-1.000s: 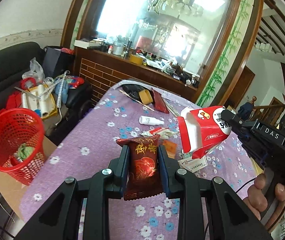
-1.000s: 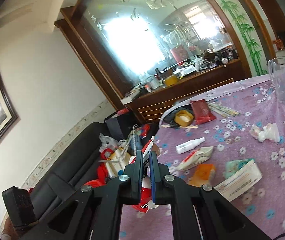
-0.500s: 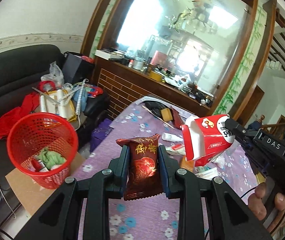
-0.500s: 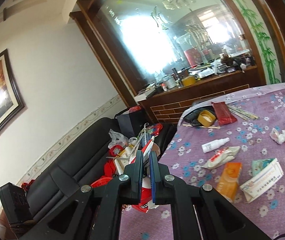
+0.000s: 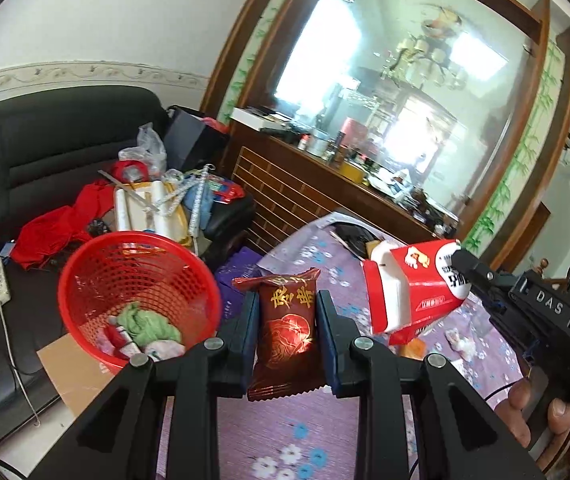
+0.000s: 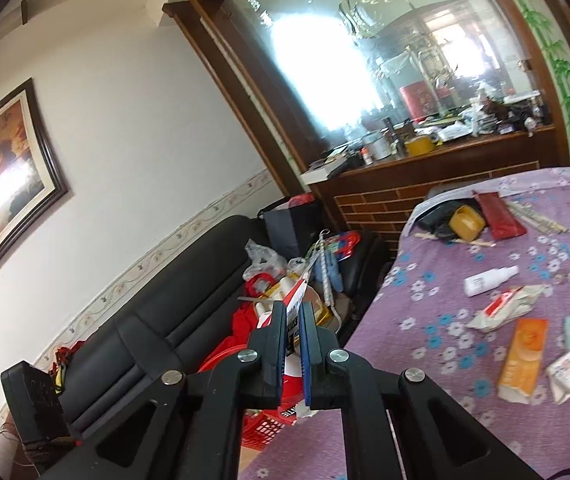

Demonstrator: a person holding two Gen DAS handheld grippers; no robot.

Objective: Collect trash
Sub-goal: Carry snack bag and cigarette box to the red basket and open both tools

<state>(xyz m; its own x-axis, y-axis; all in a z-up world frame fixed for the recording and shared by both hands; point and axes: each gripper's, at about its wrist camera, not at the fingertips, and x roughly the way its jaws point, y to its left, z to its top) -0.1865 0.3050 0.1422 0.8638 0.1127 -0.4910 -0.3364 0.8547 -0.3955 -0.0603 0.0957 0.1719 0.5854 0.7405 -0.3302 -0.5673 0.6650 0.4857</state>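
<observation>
My left gripper (image 5: pixel 287 304) is shut on a dark red snack packet (image 5: pixel 287 332), held upright above the table's left edge. The red mesh trash basket (image 5: pixel 137 292) stands on the floor just left of it, with crumpled trash inside. My right gripper (image 5: pixel 459 264) shows at the right, shut on a red and white carton (image 5: pixel 413 284). In the right wrist view the gripper (image 6: pixel 293 312) pinches the carton's flat edge (image 6: pixel 295 308), with the basket (image 6: pixel 261 428) partly hidden below it.
The purple flowered tablecloth (image 6: pixel 445 344) carries an orange box (image 6: pixel 523 356), a white bottle (image 6: pixel 489 280), crumpled wrappers (image 6: pixel 505 312) and a yellow tape roll (image 6: pixel 465 222). A black sofa (image 5: pixel 25 152) piled with clutter stands behind the basket. A wooden cabinet (image 5: pixel 305 184) lies ahead.
Both grippers have moved left toward the table's edge with their loads. The red basket now appears much closer, just beside the left gripper.
</observation>
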